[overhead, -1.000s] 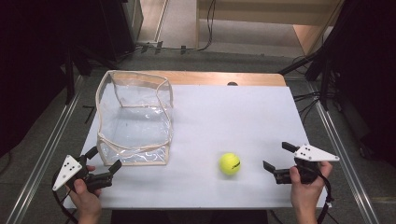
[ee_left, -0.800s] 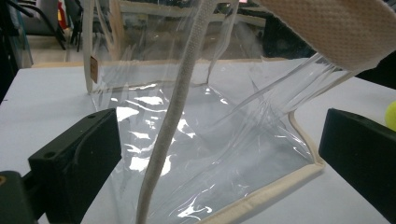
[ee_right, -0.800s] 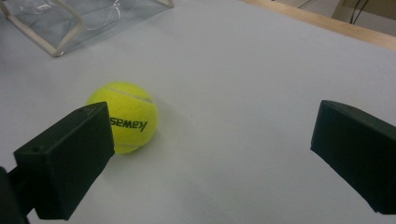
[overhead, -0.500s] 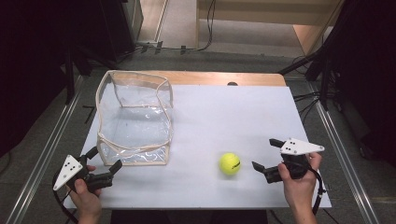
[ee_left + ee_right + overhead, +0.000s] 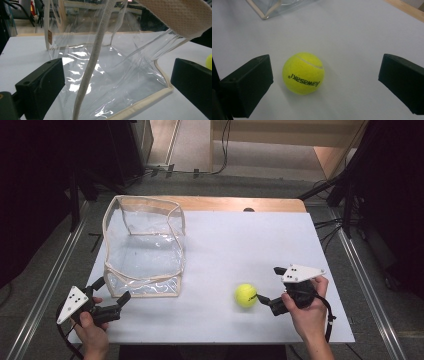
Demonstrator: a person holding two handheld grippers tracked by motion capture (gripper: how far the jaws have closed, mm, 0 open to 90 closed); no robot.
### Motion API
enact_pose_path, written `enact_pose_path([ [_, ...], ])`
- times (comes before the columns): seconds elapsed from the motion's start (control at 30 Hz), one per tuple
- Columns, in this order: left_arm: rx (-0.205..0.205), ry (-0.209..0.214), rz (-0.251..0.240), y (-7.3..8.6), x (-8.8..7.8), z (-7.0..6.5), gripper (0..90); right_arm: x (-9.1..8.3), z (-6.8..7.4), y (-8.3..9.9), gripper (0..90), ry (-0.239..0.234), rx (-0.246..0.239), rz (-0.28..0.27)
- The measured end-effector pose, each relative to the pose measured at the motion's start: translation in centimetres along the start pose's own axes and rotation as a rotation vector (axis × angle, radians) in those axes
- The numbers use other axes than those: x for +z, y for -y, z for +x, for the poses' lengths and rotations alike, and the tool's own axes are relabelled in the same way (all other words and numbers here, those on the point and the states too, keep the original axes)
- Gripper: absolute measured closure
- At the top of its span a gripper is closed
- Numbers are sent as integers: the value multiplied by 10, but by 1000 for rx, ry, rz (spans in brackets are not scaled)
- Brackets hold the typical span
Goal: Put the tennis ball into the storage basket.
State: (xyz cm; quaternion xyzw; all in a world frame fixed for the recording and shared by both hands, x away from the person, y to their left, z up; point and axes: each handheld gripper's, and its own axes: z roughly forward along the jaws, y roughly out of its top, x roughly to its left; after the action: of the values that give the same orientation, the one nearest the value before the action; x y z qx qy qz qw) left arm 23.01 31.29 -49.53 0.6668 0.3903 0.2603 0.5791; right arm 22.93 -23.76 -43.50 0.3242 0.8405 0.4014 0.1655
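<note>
A yellow tennis ball (image 5: 245, 295) (image 5: 303, 73) lies on the white table (image 5: 240, 245), front right of centre. My right gripper (image 5: 270, 285) (image 5: 325, 75) is open just right of it; the ball sits ahead between the jaws, closer to the left one, with no contact. A clear plastic bag (image 5: 143, 245) (image 5: 107, 65) with beige trim stands open at the left. My left gripper (image 5: 112, 291) (image 5: 117, 77) is open at the bag's near left corner, and a beige strap hangs between the jaws. The ball (image 5: 209, 61) peeks in at that view's right edge.
A wooden strip (image 5: 240, 204) runs along the table's far edge. Metal rails (image 5: 55, 280) flank both sides, with cables on the floor beyond. White tabletop stretches between the bag and the ball.
My right gripper has moved left and a little forward, closing in on the tennis ball. The left gripper, the bag and the ball have stayed put.
</note>
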Motion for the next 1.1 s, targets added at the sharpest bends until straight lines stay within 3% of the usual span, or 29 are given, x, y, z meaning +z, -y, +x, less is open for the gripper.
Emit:
enact_pose_path([
  [0.33, 0, -2, 0, 0, 0, 0, 0, 14, 7, -12, 0, -45, -47, 62],
  [0.7, 1, -1, 1, 0, 0, 0, 0, 24, 10, -19, 0, -67, -63, 115],
  [1.1, 1, -1, 1, 0, 0, 0, 0, 39, 18, -26, 0, -96, -106, 211],
])
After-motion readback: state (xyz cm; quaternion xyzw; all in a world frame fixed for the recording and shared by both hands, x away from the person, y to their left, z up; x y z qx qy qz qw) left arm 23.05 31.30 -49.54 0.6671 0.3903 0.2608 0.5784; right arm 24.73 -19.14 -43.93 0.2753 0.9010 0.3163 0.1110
